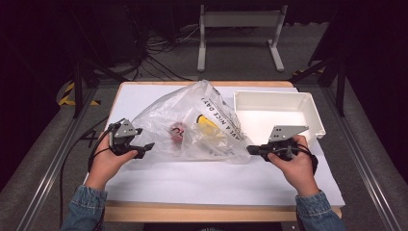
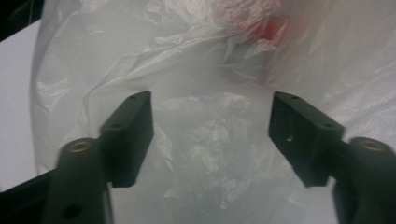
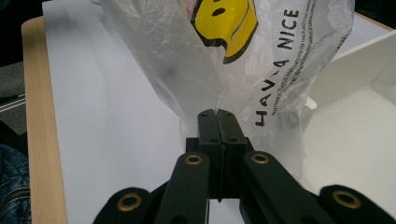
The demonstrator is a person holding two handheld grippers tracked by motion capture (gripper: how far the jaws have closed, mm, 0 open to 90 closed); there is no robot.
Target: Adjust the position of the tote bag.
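clear plastic bag [image 1: 192, 125] with a yellow smiley print, lying mid-tabletop [image 1: 192, 183] just left of the white bin [image 1: 274, 113]. right tool [image 3: 217, 114] clamped tight on the bag's edge. left tool [image 2: 212, 121] half open, bag film between its jaws, pads not pressing.
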